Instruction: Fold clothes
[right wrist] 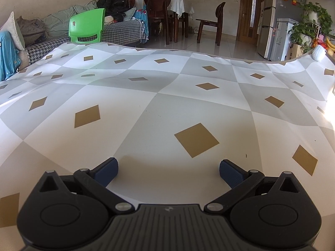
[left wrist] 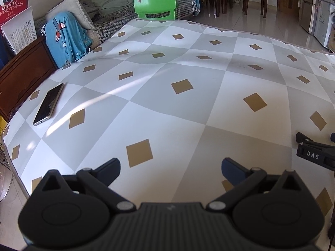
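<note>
Over the counter (left wrist: 188,108) with its grey, white and tan diamond-patterned cloth, the left hand-held gripper (left wrist: 170,168) hangs with jaws spread wide and nothing between them; the right hand-held gripper (right wrist: 168,168) is likewise wide open and empty. A smartphone (left wrist: 48,104) lies near the counter's left edge. Blue patterned clothes (left wrist: 65,39) are draped on the sofa (left wrist: 113,23) beyond, beside a green chair (left wrist: 155,2).

A red poster (left wrist: 11,6) on the wall behind the white perforated basket (left wrist: 21,32) reads "MERRY CHRISTMAS" with "85" beneath. The right gripper (left wrist: 314,146), seen at the left wrist view's edge, carries a black block lettered "DAS".
</note>
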Available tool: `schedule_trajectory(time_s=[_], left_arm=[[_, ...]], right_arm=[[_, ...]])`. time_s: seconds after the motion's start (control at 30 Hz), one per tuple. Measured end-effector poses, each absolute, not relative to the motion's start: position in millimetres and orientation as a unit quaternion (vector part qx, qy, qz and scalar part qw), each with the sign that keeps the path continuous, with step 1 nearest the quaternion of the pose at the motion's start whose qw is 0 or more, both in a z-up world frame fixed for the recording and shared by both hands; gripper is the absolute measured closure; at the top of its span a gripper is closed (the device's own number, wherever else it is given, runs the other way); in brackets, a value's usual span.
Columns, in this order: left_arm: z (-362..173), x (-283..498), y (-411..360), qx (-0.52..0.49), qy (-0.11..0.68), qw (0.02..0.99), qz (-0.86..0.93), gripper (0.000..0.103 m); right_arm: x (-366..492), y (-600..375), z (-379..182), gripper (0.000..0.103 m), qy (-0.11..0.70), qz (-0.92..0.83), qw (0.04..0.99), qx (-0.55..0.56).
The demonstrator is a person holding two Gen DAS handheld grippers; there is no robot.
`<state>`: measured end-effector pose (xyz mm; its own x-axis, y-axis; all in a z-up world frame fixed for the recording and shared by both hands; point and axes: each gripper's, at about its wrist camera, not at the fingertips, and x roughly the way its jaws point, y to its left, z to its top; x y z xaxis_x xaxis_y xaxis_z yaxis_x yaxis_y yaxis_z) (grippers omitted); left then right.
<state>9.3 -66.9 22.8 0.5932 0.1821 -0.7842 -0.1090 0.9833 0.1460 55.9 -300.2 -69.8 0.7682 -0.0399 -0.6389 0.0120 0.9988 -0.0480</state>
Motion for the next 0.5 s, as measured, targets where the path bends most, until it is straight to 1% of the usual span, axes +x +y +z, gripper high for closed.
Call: schedule_trajectory(time_s=[0.5], left_arm=[[34,-1,-88,0.059,0.431,0.899,0.052,0.0]], right_arm=[[56,-300,-70,0.0,0.34,-0.014,0.94,-0.021]])
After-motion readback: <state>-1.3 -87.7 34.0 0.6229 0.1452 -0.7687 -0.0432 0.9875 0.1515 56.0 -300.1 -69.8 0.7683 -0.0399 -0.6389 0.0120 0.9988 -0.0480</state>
